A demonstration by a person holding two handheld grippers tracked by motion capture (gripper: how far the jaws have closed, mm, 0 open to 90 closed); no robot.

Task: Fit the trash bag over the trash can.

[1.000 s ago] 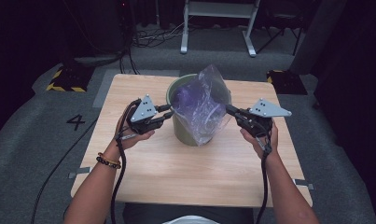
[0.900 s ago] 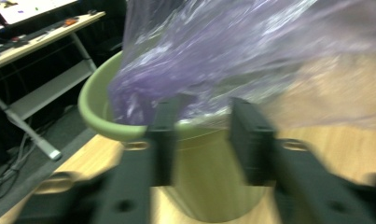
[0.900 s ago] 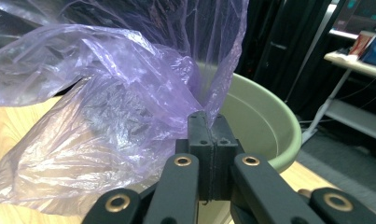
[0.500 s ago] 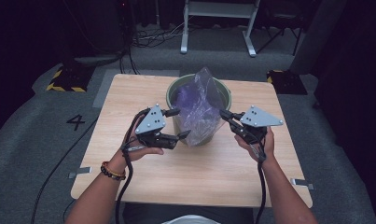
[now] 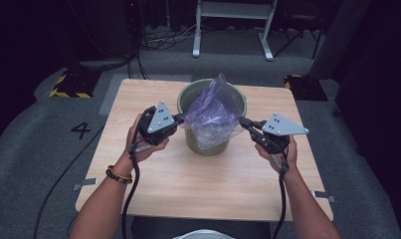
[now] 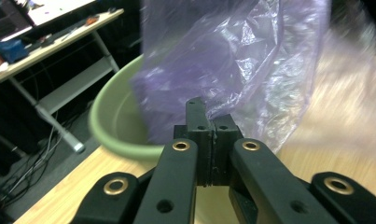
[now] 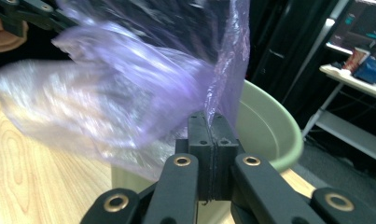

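Wood table (image 5: 163, 169): purple bag (image 5: 210, 117) btwn both tongs.

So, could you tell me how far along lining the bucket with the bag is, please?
Done: each claw, left and right, is shut on an edge of the purple bag. In hand: it hangs stretched over the green bucket. Left: the bag is not yet folded over the rim.

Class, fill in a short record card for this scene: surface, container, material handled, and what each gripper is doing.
Surface: wooden table
Container: green bucket, upright on the table
Material: purple plastic bag, draped over the bucket's front rim
Left gripper: shut on the bag's edge
Right gripper: shut on the bag's opposite edge
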